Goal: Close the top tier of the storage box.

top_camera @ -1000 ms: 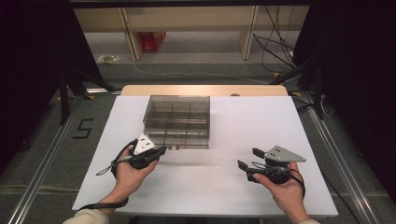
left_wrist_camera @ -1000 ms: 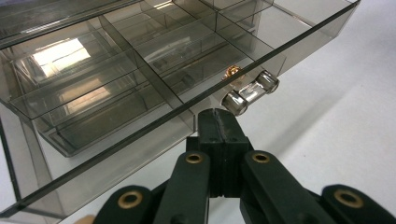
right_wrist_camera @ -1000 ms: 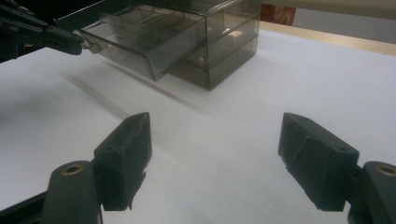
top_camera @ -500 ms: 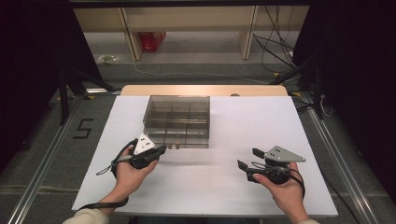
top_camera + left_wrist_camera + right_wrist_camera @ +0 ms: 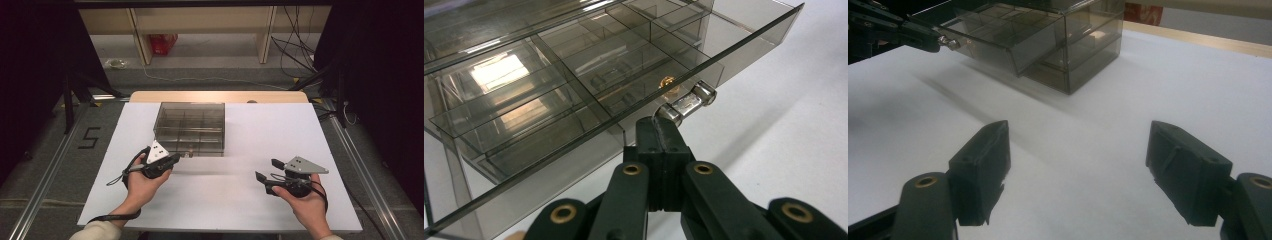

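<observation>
Drawer handle (image 5: pixel 687 103) on the smoky plastic organizer box (image 5: pixel 190 125) is clamped in the left gripper (image 5: pixel 663 131), drawer partly out. Right gripper (image 5: pixel 269 170) hovers near-right, jaws apart, over bare white table (image 5: pixel 280 130).

High cam overhead; tool cams low (share drawer box (image 5: pixel 190 126)).

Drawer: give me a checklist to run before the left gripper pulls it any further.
1. Left gripper shut on the handle: ok.
2. Drawer already partly out of the box: ok.
3. Drawer compartments free of loose parts: ok, as far as the left gripper view shows.
4. Table bare in front of the drawer, room to pull: ok.
5. Right gripper open, holding nothing, off to the side of the pull path: ok.
6. Box braced against sliding along: not ok, nothing holds it.
</observation>
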The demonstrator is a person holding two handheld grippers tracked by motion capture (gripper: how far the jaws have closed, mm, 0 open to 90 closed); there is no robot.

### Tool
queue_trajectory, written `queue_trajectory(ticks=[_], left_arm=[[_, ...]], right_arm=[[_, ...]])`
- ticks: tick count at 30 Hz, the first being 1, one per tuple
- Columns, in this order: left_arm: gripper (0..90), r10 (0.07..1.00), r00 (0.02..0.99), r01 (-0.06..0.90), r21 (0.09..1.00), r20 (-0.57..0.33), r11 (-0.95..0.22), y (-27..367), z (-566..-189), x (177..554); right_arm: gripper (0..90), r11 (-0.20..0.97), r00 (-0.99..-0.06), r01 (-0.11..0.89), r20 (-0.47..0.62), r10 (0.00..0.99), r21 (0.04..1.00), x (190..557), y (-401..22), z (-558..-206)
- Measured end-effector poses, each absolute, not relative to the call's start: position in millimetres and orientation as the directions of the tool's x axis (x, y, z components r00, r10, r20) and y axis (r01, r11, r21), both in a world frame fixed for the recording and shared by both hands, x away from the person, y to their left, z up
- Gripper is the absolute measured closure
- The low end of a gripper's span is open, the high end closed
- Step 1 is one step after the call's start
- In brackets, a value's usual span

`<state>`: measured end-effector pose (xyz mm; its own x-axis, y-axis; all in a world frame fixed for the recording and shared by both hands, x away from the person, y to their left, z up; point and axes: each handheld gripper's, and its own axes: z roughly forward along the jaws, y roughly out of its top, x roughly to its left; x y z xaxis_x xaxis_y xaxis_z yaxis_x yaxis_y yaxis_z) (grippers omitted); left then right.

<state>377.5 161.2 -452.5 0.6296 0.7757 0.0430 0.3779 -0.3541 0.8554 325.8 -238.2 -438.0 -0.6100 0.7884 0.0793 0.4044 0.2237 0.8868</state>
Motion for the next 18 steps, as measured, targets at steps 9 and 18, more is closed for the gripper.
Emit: queue_trajectory(ticks=[9, 18], left_arm=[[90.0, 0.776, 0.629, 0.372, 0.859, 0.045, -0.351, 159.9, -452.8, 379.9], [90.0, 0.781, 0.623, 0.376, 0.856, 0.049, -0.354, 158.9, -453.6, 383.3]], right_arm=[[26.7, 0.223, -0.614, 0.401, 0.080, 0.785, 0.889, 325.6, -238.2, -437.8], [26.7, 0.221, -0.613, 0.401, 0.081, 0.786, 0.889, 325.1, -238.7, -437.6]])
